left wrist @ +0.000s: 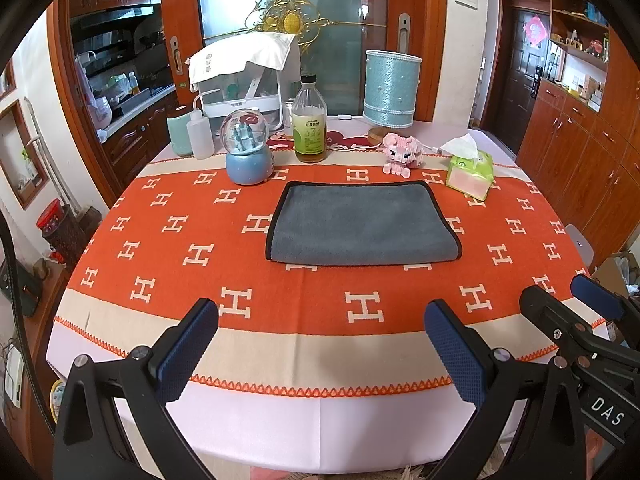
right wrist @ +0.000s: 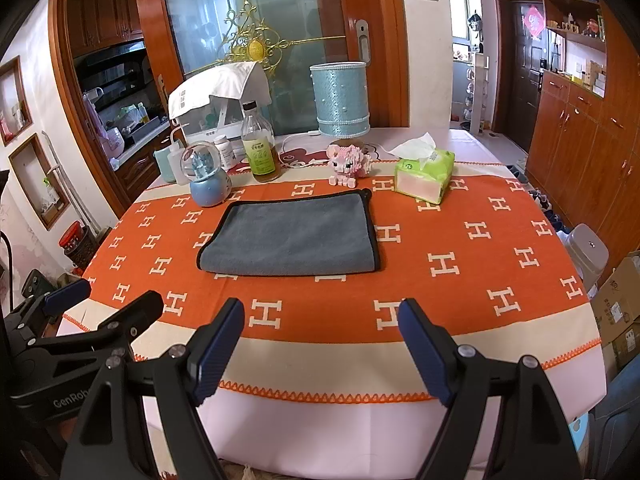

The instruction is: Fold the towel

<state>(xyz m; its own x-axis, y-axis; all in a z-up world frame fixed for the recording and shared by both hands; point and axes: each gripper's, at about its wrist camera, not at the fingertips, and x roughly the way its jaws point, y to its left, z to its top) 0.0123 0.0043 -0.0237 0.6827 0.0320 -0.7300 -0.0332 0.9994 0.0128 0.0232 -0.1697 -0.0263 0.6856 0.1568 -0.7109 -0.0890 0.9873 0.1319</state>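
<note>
A grey towel with black trim [left wrist: 362, 224] lies flat on the orange patterned tablecloth [left wrist: 240, 264], folded into a rectangle with the fold along its near edge. It also shows in the right wrist view [right wrist: 290, 236]. My left gripper [left wrist: 320, 344] is open and empty, hovering over the table's near edge, well short of the towel. My right gripper [right wrist: 320, 344] is open and empty, also over the near edge. The right gripper shows at the right of the left wrist view [left wrist: 568, 300], and the left gripper at the left of the right wrist view [right wrist: 104, 300].
Behind the towel stand a snow globe [left wrist: 249, 148], a glass bottle [left wrist: 309, 120], a pink brick pig [left wrist: 400, 154], a green tissue pack [left wrist: 470, 172], a blue lamp [left wrist: 390, 88] and a white appliance [left wrist: 244, 76]. A grey stool [right wrist: 588, 248] stands right of the table.
</note>
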